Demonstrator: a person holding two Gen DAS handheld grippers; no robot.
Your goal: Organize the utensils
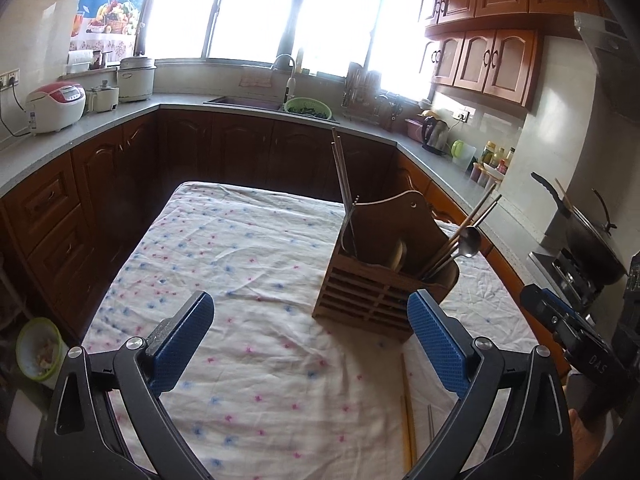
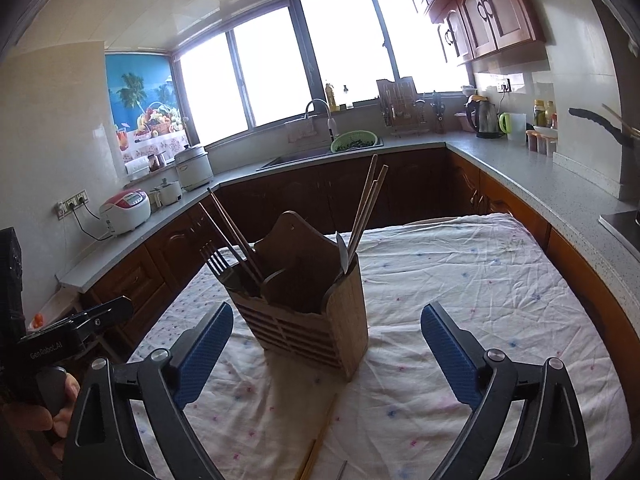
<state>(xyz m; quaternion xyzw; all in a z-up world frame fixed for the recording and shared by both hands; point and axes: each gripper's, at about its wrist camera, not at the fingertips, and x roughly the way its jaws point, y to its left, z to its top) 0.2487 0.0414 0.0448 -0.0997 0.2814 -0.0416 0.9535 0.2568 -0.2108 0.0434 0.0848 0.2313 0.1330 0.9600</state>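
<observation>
Near table edge, utensil holder, clear cloth around

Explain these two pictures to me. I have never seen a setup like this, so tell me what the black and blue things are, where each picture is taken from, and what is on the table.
No robot here: a person holds a hand-held gripper in each hand, each with a camera looking forward along its blue-padded jaws. One picture is from the left gripper, the other from the right gripper. Both have their jaws wide open and hold nothing.

On the flowered tablecloth stands a wooden utensil holder, already holding chopsticks, a fork and a spoon. Loose chopsticks lie on the cloth in front of it, not yet put away. Kitchen counters run behind.
</observation>
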